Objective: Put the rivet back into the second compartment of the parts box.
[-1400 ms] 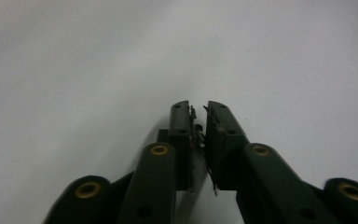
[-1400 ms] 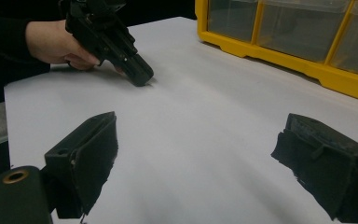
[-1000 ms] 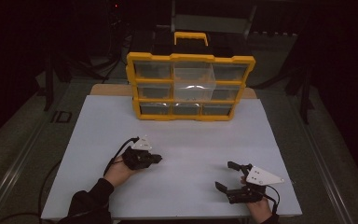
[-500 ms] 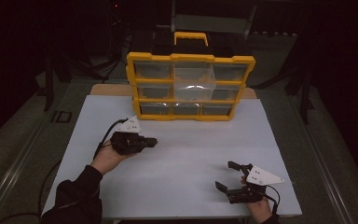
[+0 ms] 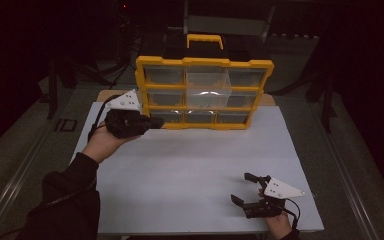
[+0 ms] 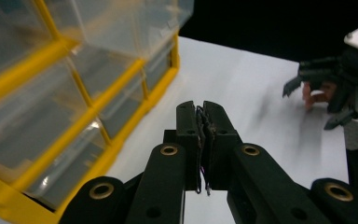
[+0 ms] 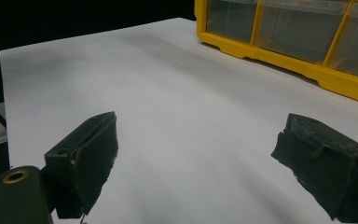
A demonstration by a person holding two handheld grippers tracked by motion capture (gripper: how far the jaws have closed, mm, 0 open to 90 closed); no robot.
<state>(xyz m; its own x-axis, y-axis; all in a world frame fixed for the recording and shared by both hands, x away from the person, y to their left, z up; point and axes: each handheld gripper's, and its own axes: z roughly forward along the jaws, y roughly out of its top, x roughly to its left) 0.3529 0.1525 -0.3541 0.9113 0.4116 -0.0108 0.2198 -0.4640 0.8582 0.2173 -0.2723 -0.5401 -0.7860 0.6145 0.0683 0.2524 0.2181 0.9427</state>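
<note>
A yellow plastic drawer cabinet with clear drawers [image 5: 203, 92] is seen standing upright at the far edge of the white tabletop [image 5: 190, 165]. Its frame is bright yellow, and a yellow handle is fitted on a black top. 3 rows of transparent drawers are counted in the high view; a wider, glossy drawer sits in the middle of the upper rows. No contents can be made out through the drawer fronts.

The left gripper [image 5: 152, 121] is held raised off the tabletop, just beside the cabinet's lower left corner; contact cannot be judged. In the left gripper view its jaws are pressed together with nothing between them.

The right gripper [image 5: 244, 188] is held low at the near right of the tabletop, well apart from the cabinet, jaws spread wide and empty.
</note>
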